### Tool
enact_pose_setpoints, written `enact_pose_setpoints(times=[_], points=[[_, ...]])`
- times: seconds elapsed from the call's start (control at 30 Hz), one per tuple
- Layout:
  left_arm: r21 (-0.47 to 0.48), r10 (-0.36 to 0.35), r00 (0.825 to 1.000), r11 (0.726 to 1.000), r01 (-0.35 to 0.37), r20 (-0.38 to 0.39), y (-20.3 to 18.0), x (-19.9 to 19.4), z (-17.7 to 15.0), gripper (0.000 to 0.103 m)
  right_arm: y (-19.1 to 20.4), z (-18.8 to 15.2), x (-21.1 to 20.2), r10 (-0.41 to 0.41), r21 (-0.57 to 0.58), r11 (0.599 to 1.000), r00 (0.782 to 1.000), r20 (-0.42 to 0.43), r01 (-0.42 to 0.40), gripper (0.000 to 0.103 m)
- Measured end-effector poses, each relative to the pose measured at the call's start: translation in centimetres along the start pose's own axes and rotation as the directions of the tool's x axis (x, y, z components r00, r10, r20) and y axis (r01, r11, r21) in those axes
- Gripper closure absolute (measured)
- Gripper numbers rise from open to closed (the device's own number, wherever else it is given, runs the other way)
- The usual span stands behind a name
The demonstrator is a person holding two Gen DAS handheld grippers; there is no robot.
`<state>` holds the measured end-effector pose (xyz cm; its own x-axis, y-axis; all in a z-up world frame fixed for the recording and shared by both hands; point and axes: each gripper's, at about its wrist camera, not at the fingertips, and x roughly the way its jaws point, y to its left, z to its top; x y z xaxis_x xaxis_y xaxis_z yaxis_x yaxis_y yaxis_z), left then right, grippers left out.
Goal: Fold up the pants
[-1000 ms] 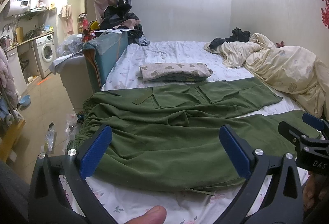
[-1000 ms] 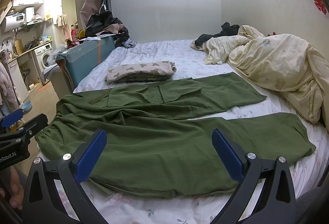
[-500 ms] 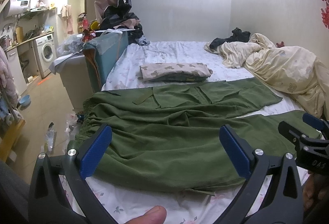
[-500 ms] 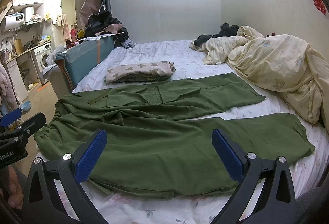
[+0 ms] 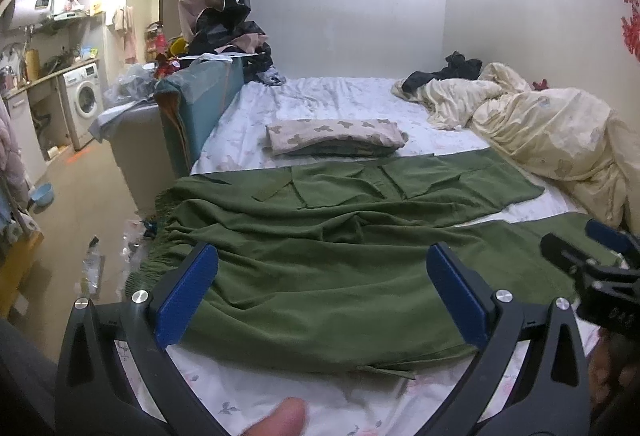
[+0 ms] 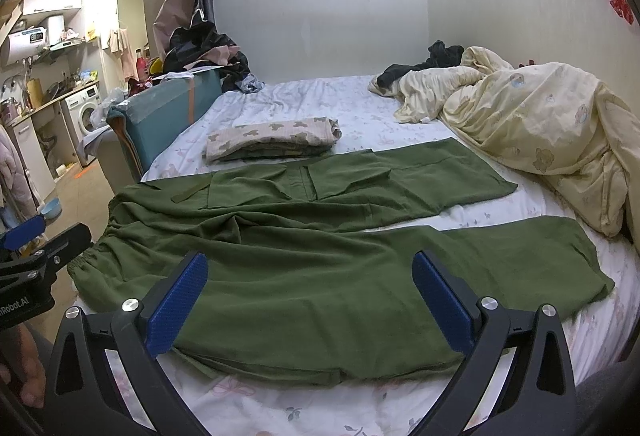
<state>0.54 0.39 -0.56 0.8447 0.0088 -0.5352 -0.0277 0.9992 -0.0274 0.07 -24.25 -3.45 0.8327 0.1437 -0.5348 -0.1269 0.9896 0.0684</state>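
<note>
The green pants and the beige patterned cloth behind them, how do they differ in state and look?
The green pants lie spread out, both legs extended and apart, with wrinkles near the waist; the beige patterned cloth is already folded into a compact stack. The green pants are plain, one colour; the beige patterned cloth carries dark shapes. The green pants cover far more of the bed than the beige patterned cloth. Both rest on the bed, and neither is gripped.

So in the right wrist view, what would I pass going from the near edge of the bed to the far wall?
Right gripper, open → green pants spread flat → folded bear-print cloth → bare floral bedsheet → the wall.
</note>
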Motion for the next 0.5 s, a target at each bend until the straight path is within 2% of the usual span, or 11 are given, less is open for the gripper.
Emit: enact_pose_setpoints(times=[0.1, 0.2, 0.3, 0.5], points=[[-0.005, 0.000, 1.000, 1.000, 0.000, -0.022, 0.3, 0.5, 0.1, 0.000, 0.0, 0.0, -0.1, 0.006, 0.005, 1.000, 1.000, -0.002, -0.006, 0.000], [-0.035, 0.030, 0.999, 0.999, -0.031, -0.024, 1.3, 0.8, 0.6, 0.000, -0.2, 0.1, -0.2, 0.011, 0.015, 1.000, 1.000, -0.004, -0.011, 0.000], [-0.089, 0.058, 0.998, 0.994, -0.060, -0.032, 3.0, 1.3, 1.0, 0.000, -0.6, 0.2, -0.4, 0.025, 0.039, 0.999, 1.000, -0.004, -0.025, 0.000], [-0.197, 0.103, 0.988, 0.973, -0.123, -0.112, 7.1, 3.3, 1.8, 0.000, -1.6, 0.4, -0.8, 0.043, 0.087, 0.995, 0.999, -0.021, -0.041, 0.000]])
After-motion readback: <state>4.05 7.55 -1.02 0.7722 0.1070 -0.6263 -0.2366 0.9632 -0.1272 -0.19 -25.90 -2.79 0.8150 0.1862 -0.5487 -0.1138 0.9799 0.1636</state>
